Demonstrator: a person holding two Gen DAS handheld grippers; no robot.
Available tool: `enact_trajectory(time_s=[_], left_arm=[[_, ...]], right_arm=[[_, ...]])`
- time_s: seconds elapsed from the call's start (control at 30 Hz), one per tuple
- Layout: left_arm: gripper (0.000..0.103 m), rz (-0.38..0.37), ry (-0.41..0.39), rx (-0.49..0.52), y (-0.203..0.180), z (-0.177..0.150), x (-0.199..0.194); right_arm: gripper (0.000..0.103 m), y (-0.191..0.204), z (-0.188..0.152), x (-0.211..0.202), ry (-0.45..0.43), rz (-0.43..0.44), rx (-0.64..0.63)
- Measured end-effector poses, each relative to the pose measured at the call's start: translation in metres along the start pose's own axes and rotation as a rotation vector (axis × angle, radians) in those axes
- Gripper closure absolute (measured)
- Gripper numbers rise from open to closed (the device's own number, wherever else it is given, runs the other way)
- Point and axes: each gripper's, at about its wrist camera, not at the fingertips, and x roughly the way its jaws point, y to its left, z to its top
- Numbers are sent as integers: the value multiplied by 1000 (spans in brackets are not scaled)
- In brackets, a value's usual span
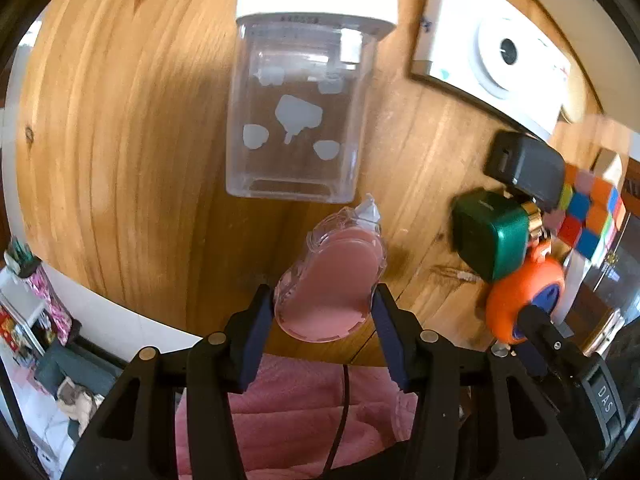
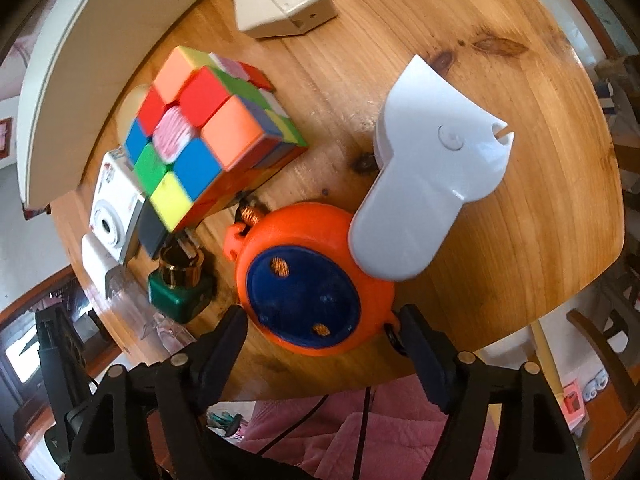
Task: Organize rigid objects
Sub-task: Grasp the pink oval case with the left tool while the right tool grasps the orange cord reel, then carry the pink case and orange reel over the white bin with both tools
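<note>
Step in hand, as I read it: both grippers were picking items off the wooden surface [image 1: 120, 120] at once for sorting.

Doing it well: the pink clear-shelled bottle [image 1: 332, 276] was curved and slick, so the squeeze wanted to sit across its widest part and the lift go straight up, clear of the clear jar [image 1: 296, 120] just beyond it. The orange-and-blue disc [image 2: 312, 280] sat packed against the white plastic piece [image 2: 424, 176], with the green bottle [image 2: 180, 292] and colour cube [image 2: 208, 132] near; it would need lifting clear before any sideways move, or the neighbours would get dragged.

Left hand-held gripper [image 1: 324, 312]: nearly closed, both pads pressed on the flanks of the pink bottle, grasping it at the surface's near edge.

Right hand-held gripper [image 2: 324, 320]: part closed, jaws straddling the orange disc. The right pad looked to be on its rim; a sliver of gap showed at the left pad, so not yet a firm grip.
</note>
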Motion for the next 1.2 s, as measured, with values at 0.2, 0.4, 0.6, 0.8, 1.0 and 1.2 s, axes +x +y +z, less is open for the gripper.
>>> enact_trajectory(time_s=[0.2, 0.4, 0.6, 0.8, 1.0, 1.2], left_arm=[[49, 8, -80, 45, -5, -20, -13], [49, -24, -203, 84, -4, -41, -38], [49, -36, -420, 168, -10, -69, -77], [49, -59, -532, 237, -14, -82, -102], [49, -56, -621, 288, -25, -87, -112], [49, -52, -762, 322, -29, -105, -129]], right_arm=[[35, 1, -8, 4, -12, 24, -24], [35, -10, -10, 1, -22, 19, -41], [70, -12, -21, -7, -56, 134, -78], [71, -12, -26, -14, -99, 133, -117], [71, -15, -27, -16, -121, 121, -153], [70, -3, -33, -19, -194, -6, -259]])
